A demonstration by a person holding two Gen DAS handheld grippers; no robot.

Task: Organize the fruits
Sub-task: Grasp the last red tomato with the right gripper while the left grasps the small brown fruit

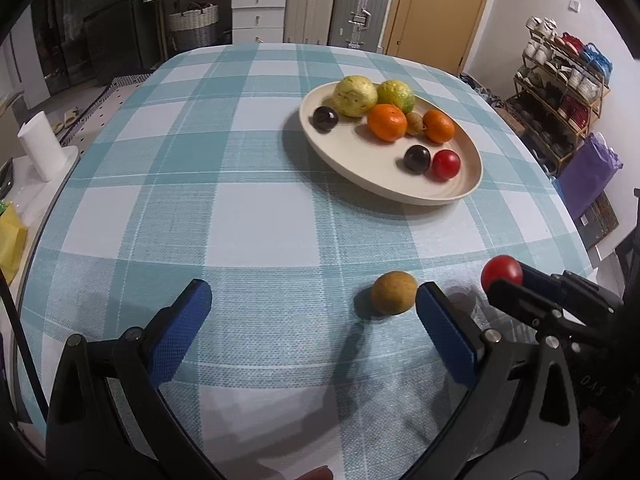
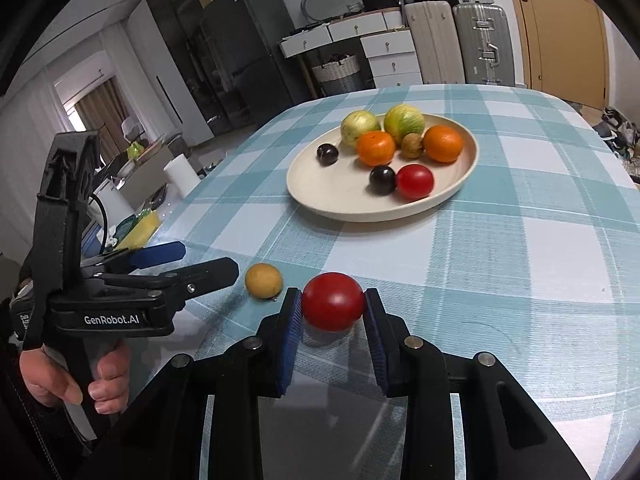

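Covering table: checked cloth | behind: suitcases, drawers

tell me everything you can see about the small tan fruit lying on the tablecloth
The small tan fruit is round with a dull, matte yellow-brown skin. It sits alone on the checked tablecloth, well short of the plate. The open left gripper surrounds it loosely; its right-hand finger is close beside the fruit, contact unclear. A shadow falls at its base.
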